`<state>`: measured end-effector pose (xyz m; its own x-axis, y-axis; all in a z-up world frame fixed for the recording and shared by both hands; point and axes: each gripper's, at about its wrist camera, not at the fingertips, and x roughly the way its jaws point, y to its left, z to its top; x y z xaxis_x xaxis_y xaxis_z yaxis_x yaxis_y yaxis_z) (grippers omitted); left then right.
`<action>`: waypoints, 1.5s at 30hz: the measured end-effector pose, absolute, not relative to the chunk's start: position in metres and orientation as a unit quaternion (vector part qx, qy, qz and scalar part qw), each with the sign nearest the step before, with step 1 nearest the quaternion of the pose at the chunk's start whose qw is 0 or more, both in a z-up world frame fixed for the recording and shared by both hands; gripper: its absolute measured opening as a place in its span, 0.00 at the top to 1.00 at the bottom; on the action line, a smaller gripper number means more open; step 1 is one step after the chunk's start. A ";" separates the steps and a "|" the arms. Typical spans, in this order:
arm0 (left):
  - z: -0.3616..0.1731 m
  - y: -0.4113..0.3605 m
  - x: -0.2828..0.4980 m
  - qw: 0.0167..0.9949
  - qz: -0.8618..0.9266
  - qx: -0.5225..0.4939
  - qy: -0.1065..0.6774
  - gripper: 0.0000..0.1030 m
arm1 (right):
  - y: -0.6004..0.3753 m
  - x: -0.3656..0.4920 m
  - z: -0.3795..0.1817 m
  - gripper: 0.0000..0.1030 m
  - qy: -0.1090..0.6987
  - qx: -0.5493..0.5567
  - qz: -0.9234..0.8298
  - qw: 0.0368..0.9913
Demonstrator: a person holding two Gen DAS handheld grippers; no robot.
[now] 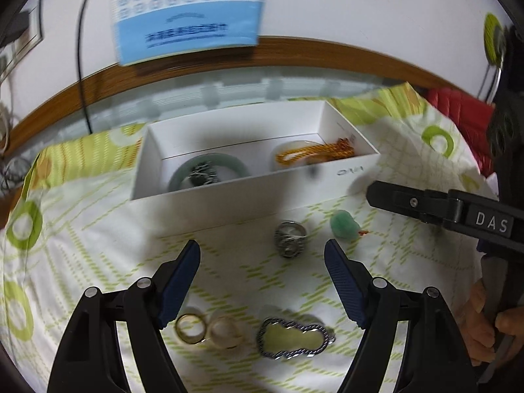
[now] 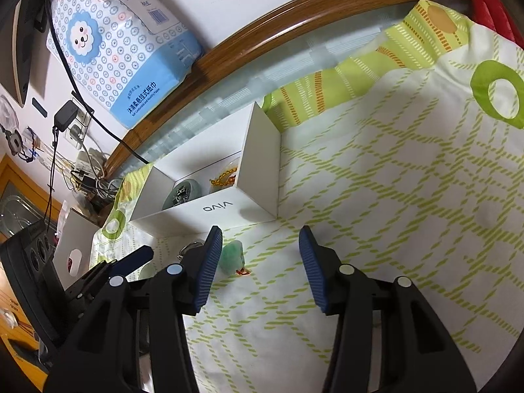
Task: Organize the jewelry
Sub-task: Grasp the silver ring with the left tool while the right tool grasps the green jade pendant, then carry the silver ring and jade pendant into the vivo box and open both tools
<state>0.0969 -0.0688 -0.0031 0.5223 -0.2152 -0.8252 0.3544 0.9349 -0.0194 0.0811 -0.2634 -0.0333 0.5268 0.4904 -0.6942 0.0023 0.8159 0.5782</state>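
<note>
A white box (image 1: 229,193) (image 2: 229,209) holds a green bangle (image 1: 209,167) with a dark chain inside it, and an orange bead string (image 1: 314,154) over a pale bangle. On the cloth in front lie a silver ring (image 1: 290,239), a green jade pendant (image 1: 342,226) (image 2: 232,257), a gold ring (image 1: 190,327), a pale ring (image 1: 226,330) and a gourd-shaped pendant (image 1: 294,337). My left gripper (image 1: 262,281) is open above the cloth, the silver ring just beyond its tips. My right gripper (image 2: 260,262) is open, the jade pendant beside its left finger.
A green-patterned cloth (image 2: 393,196) covers the table, with a wooden rim (image 1: 294,49) behind. A tissue pack (image 2: 114,49) hangs on the wall. Cables and a charger (image 2: 65,118) sit at the left. Something red (image 1: 458,111) lies at the far right.
</note>
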 end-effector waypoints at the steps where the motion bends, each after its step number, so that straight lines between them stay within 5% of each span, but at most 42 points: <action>1: -0.004 -0.073 0.098 0.868 -0.167 0.083 0.460 0.26 | -0.263 0.081 -0.033 0.54 0.464 0.266 0.146 0.832; 7: -0.014 -0.094 0.101 0.859 -0.191 0.116 0.460 0.78 | -0.263 0.081 -0.033 0.54 0.463 0.268 0.146 0.832; 17: 0.020 -0.047 0.097 0.886 -0.177 0.037 0.426 0.78 | -0.256 0.078 -0.030 0.52 0.463 0.253 0.154 0.835; 27: 0.043 -0.023 0.097 0.897 -0.168 -0.008 0.409 0.78 | -0.190 0.074 -0.024 0.52 0.479 0.070 0.165 0.859; 29: 0.044 -0.021 0.096 0.897 -0.166 -0.008 0.409 0.78 | -0.179 0.073 -0.024 0.57 0.480 0.032 0.156 0.863; 30: 0.043 -0.021 0.096 0.898 -0.164 -0.009 0.409 0.78 | -0.175 0.072 -0.024 0.71 0.480 0.019 0.154 0.863; 31: 0.042 -0.021 0.097 0.897 -0.164 -0.011 0.410 0.78 | -0.175 0.072 -0.024 0.79 0.481 0.017 0.154 0.863; 45: 0.049 -0.020 0.098 0.898 -0.174 -0.023 0.404 0.78 | -0.232 0.069 0.002 0.79 0.436 0.186 0.201 0.857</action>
